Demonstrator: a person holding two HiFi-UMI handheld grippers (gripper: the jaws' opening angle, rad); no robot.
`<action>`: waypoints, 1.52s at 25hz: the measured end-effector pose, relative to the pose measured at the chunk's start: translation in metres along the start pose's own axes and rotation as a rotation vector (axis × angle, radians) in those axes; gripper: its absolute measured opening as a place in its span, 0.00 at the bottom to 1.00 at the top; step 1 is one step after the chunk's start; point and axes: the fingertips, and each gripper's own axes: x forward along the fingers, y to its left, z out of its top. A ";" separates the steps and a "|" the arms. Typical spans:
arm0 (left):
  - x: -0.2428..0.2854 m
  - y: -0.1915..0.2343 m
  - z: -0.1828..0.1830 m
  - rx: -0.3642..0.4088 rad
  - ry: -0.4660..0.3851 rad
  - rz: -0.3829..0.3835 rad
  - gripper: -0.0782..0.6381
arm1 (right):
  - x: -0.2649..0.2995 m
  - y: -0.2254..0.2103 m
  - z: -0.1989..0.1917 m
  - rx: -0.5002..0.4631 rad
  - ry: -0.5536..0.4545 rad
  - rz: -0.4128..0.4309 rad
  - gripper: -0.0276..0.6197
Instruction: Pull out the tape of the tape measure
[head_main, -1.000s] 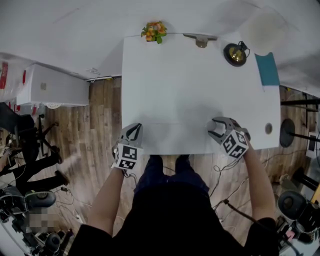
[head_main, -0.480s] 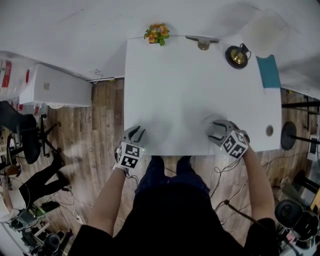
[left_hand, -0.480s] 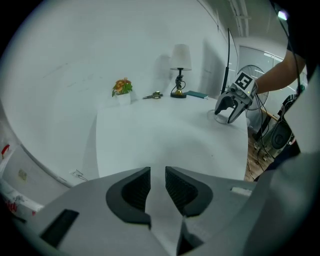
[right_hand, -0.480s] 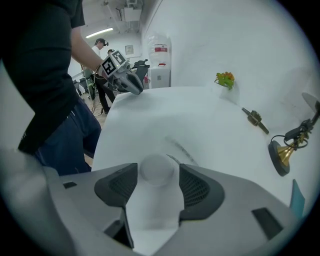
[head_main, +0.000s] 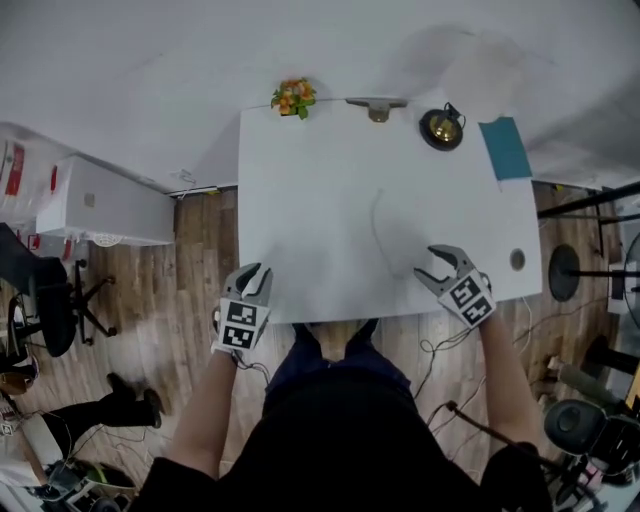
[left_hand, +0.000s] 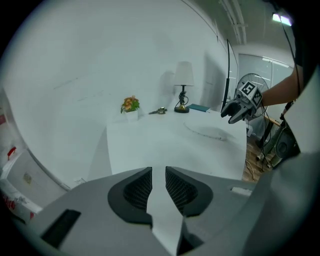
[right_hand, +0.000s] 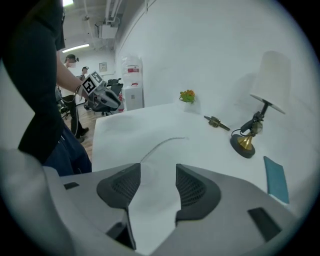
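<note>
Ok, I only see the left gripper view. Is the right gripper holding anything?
Observer: No. The right gripper is empty: its jaws have just closed a little but stand apart, with only bare table between them.
Operator: Anything near it that I can't see?
Observer: A small round hole in the table, near its right edge, shows in the head view.
Operator: And beside the table?
Observer: A black chair, on the left in the head view.
</note>
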 end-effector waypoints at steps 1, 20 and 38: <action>-0.003 -0.002 0.006 0.001 -0.016 -0.005 0.22 | -0.005 -0.001 0.003 0.025 -0.019 -0.019 0.39; -0.118 0.002 0.206 -0.101 -0.526 -0.045 0.20 | -0.154 -0.022 0.189 0.116 -0.591 -0.387 0.05; -0.191 -0.020 0.277 -0.041 -0.720 -0.076 0.17 | -0.246 -0.004 0.258 0.051 -0.805 -0.589 0.05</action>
